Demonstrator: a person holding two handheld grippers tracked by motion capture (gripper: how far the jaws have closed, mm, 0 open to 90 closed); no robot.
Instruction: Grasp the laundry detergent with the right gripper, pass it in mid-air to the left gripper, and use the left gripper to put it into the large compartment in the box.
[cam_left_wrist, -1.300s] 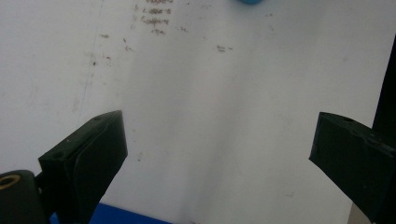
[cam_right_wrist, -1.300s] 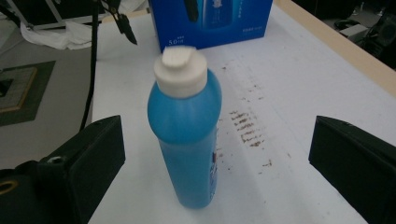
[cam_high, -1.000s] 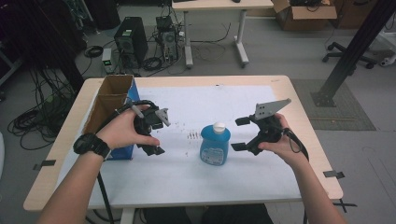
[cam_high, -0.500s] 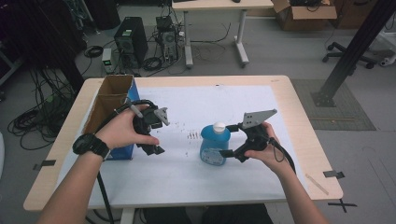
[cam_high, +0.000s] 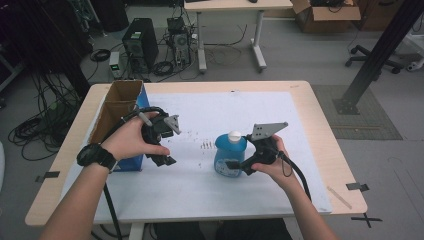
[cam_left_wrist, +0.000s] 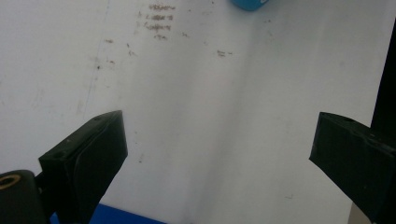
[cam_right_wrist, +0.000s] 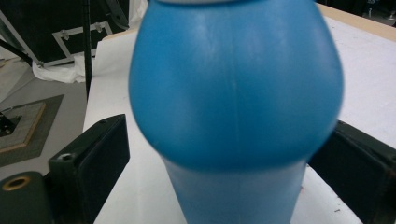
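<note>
On the white table cover (cam_high: 300, 150) the blue bottle (cam_high: 230, 155) stands upright near the middle, between the closing, not yet gripping right gripper (cam_high: 239, 165) jaws; the left gripper (cam_high: 167, 145) waits wide open, so lifting remains.

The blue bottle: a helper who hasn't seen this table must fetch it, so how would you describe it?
On the white sheet covering the wooden table, look near the middle. The blue bottle stands upright there, between the right gripper's fingers. Its white cap and rounded shoulders distinguish it from the cardboard box at left.

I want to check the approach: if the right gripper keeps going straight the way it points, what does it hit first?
The blue bottle: it stands upright between the closing jaws of the right gripper, apparently not yet pinched.
</note>
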